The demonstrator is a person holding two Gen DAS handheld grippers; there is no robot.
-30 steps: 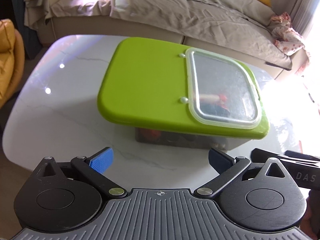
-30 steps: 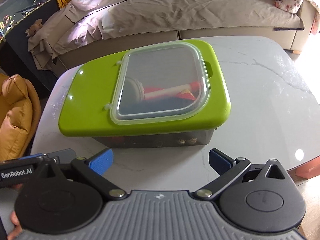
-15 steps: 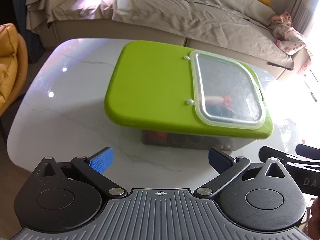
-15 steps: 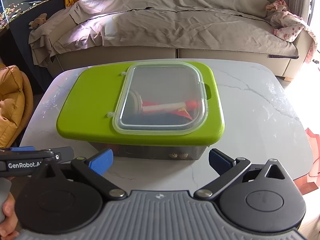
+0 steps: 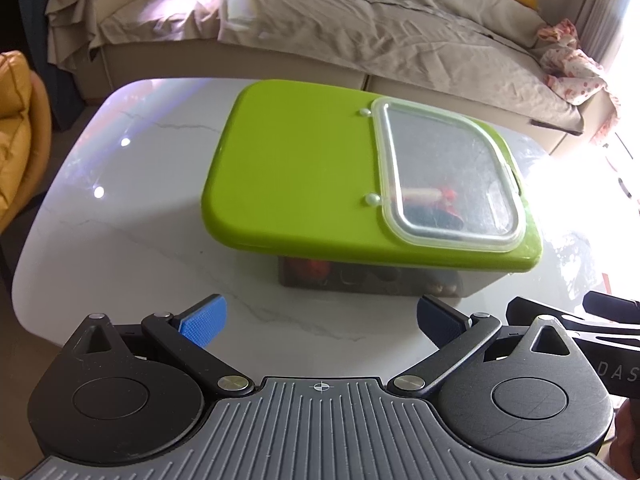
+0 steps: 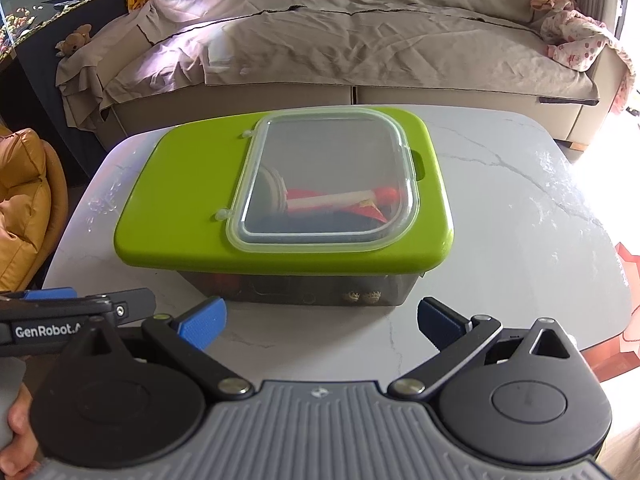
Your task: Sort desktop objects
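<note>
A storage box with a green lid (image 5: 296, 176) (image 6: 180, 208) stands on the white marble table (image 5: 132, 216) (image 6: 520, 216). A clear flap (image 5: 444, 176) (image 6: 328, 176) in the lid is shut; red, white and dark items show through it. My left gripper (image 5: 318, 320) is open and empty, held back from the box's near side. My right gripper (image 6: 320, 320) is open and empty, also short of the box. The left gripper's body shows at the left of the right wrist view (image 6: 76, 316); the right gripper's body shows at the right of the left wrist view (image 5: 580, 328).
A sofa under a beige sheet (image 5: 320, 20) (image 6: 360, 40) runs behind the table. An orange chair (image 5: 16, 128) (image 6: 24, 208) stands at the left. A fish tank (image 6: 44, 8) is at the far left. Pink patterned cloth (image 6: 576, 40) lies on the sofa's right end.
Both grippers have drawn back and risen from the box, so it looks smaller and farther. The jaws stay open. The box has not moved.
</note>
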